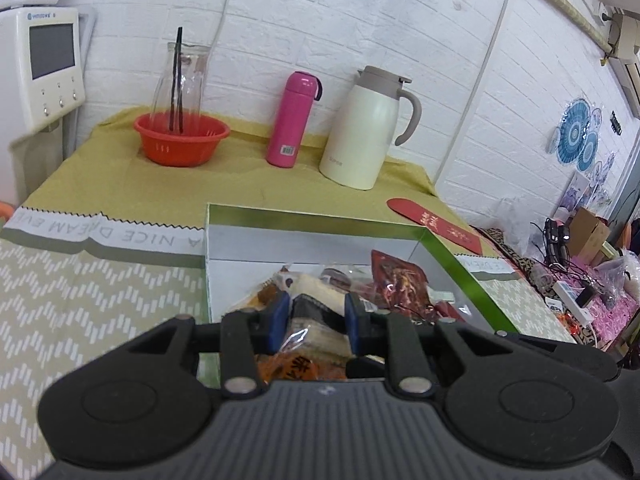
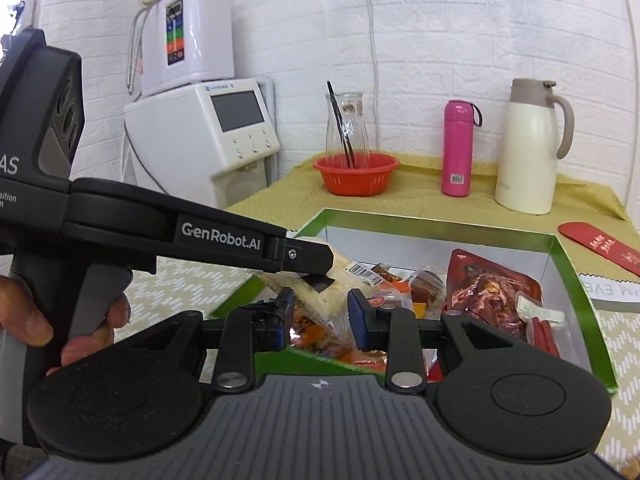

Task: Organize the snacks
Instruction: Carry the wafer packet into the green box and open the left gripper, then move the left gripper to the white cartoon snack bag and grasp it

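White brick-pattern wall [image 1: 320, 20], olive tablecloth [image 1: 120, 176], white appliance [image 2: 208, 136], daylight

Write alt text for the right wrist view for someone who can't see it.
The left hand-held gripper grips a clear-wrapped sandwich snack above a green-rimmed white box of packaged snacks; the same snack lies between the right hand-held gripper fingers. Behind stand an orange plastic bowl, pink bottle and cream jug.

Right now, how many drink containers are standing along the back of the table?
3: a clear glass carafe standing in the red basket, a pink flask to its right, and a cream thermal jug furthest right. None seems hidden.
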{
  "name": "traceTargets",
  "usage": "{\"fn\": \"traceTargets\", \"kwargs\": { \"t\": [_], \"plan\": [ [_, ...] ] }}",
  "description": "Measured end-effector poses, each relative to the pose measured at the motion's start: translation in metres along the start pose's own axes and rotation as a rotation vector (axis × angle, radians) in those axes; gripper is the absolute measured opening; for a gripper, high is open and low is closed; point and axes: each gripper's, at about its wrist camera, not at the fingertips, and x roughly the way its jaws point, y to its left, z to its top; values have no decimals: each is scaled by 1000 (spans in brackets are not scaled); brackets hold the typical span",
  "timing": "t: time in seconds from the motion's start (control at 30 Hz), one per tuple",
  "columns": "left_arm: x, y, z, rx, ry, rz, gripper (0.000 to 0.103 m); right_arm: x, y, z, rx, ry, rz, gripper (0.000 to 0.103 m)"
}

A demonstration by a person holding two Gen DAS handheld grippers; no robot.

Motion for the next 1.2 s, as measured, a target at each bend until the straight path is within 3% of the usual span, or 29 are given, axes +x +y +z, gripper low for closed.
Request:
{"fn": "traceTargets", "kwargs": {
  "t": [0.27, 0.3, 0.37, 0.4, 0.47, 0.57, 0.6, 0.63, 0.7, 1.0, 1.2],
  "plan": [
    [46, 18, 15, 16, 23, 52, 22, 46, -14, 9, 19, 67, -35, 54],
    [49, 20, 16, 12, 23, 55, 26, 50, -14, 9, 23, 77, -40, 55],
    [47, 24, 15, 2, 1, 60, 72, 51, -16, 7, 20, 81, -44, 64],
    [44, 25, 14, -7, -24, 59, 71, 51, -16, 6, 11, 79, -44, 72],
    [37, 27, 14, -30, -49, 49, 72, 46, -16, 2, -12, 57, -57, 102],
    [32, 26, 16, -53, -45, 61, 77, 39, -17, 0, -39, 30, -63, 103],
    [30, 24, 15, -48, -46, 81, 86, 37, -17, 0, -40, 31, -58, 103],
    [27, 22, 14, -36, -54, 108, 102, 34, -18, -1, -40, 28, -52, 103],
    [19, 15, 11, 0, -82, 138, 102, 28, -16, -2, -47, 25, -47, 103],
    [-15, -13, -4, 52, -65, 132, 102, -16, -5, -1, -62, -6, -39, 103],
    [-48, -35, -22, 46, -21, 76, 102, -59, -5, -12, -91, -2, -72, 103]
  ]
}}
